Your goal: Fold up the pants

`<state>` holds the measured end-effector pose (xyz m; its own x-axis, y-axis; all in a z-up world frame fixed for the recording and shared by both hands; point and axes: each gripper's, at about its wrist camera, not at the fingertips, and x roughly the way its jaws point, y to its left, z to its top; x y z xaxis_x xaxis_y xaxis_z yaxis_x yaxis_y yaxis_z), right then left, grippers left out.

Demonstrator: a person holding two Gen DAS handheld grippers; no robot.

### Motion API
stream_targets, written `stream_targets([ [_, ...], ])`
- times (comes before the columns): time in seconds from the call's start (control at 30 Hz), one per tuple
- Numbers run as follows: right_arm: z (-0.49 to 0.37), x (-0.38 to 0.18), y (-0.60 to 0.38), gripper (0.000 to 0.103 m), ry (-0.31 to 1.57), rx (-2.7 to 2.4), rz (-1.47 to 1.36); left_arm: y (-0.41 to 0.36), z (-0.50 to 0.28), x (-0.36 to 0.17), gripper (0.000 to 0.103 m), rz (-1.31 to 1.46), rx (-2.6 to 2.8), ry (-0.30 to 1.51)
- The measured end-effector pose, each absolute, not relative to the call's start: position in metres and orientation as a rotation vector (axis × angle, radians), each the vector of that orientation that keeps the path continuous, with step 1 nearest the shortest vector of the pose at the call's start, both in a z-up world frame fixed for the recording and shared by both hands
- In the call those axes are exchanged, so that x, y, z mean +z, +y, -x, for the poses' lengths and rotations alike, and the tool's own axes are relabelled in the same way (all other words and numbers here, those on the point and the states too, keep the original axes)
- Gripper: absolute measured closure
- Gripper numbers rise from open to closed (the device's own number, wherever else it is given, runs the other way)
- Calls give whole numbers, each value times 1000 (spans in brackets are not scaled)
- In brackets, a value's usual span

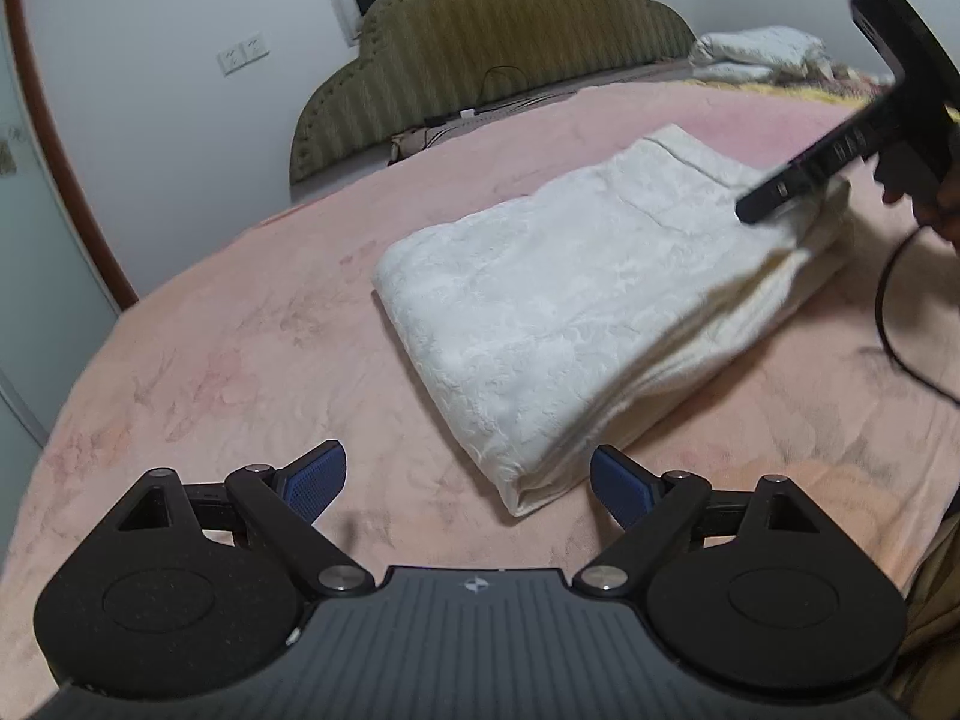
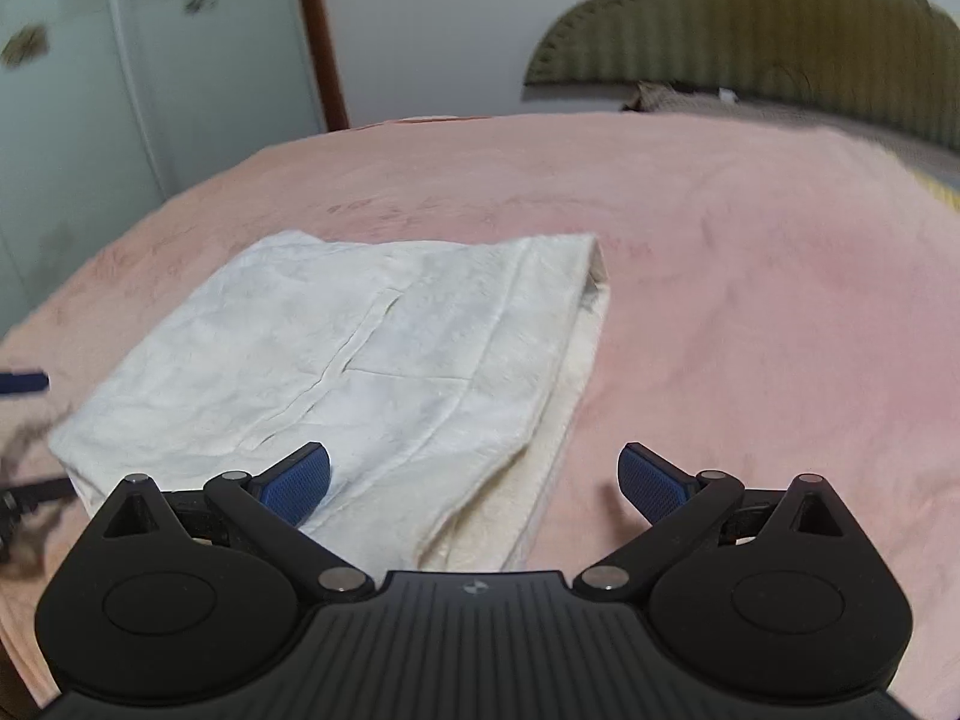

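White pants (image 1: 576,306) lie folded into a thick rectangle on the pink blanket (image 1: 210,372), olive headboard (image 1: 480,54) behind. Left gripper (image 1: 468,483) spread wide, empty, short of the bundle's near corner; right gripper (image 2: 474,483) also wide apart, gripping nothing, above the bundle's edge. No legible writing; only a small emblem (image 2: 474,587) on each tool body.

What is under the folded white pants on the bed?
The pants lie in stacked layers on a pink blanket. Lower layers show at the edges; anything between them or beneath the stack is covered.
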<state>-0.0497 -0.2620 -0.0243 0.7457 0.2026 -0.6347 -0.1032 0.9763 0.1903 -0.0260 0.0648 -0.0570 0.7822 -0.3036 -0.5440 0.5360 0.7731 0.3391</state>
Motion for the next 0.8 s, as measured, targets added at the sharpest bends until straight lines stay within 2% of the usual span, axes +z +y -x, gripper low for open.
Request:
stream_targets([
  [0.07,49,-25,-265,0,714,161,-155,64,27,-58,11,-525,-441,465],
  [0.3,52,-31,-271,0,723,138,-141,102,12,-56,13,-397,-383,577],
  [0.37,53,-26,-269,0,713,121,-126,108,14,-49,15,-375,-381,564],
  [0.5,56,-11,-260,0,639,89,-94,112,8,-24,14,-221,-446,528],
  [0.63,48,-6,-258,0,606,105,-154,79,-15,-2,12,-68,-501,498],
  [0.8,33,-27,-256,0,687,-6,-60,23,-41,-18,12,-148,-531,552],
])
